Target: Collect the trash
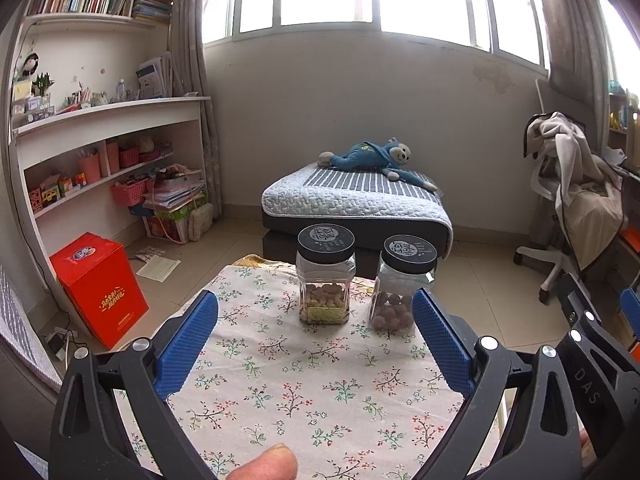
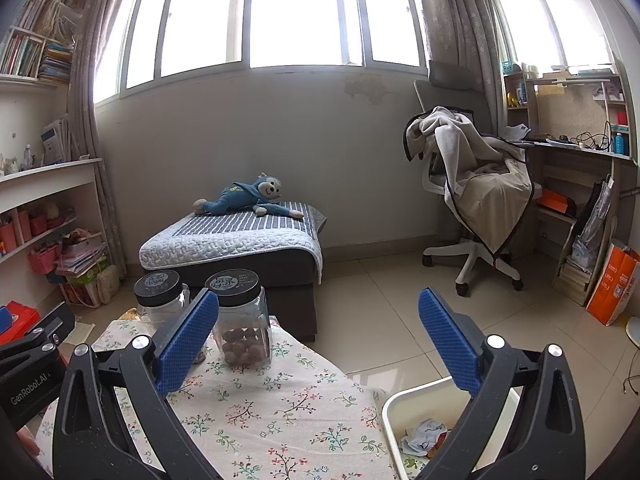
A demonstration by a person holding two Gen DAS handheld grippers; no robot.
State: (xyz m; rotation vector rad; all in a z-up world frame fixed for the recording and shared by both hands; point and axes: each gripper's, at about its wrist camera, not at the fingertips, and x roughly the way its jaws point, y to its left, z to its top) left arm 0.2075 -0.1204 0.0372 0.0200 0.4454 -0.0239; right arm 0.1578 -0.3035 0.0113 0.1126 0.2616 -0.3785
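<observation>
Both pairs of blue fingers stand wide apart with nothing between them. The left gripper [image 1: 316,344] hangs over the flowered cloth of the desk [image 1: 304,396], its fingers framing two clear jars. A thumb tip [image 1: 264,464] shows at the bottom edge of that view. The right gripper [image 2: 318,340] hangs over the desk's right edge, with floor tiles between its fingers.

At the lower right of the right wrist view sits a white bin [image 2: 390,408], just beside the desk. The crumpled trash [image 2: 424,434] lies in its bottom; the wad is bunched, so I cannot tell any long axis or heading.

The left jar [image 1: 325,276] holds pale nuts, the right jar [image 1: 402,284] darker round ones. Both stand upright at the desk's far end; their black lids bear print too small to read.

The neighbouring gripper's body reads "GenRobot.AI" at the lower left of the right view, and "DAS" at the lower right of the left view. A red box [image 1: 98,288] with gold lettering stands on the floor at the left.
</observation>
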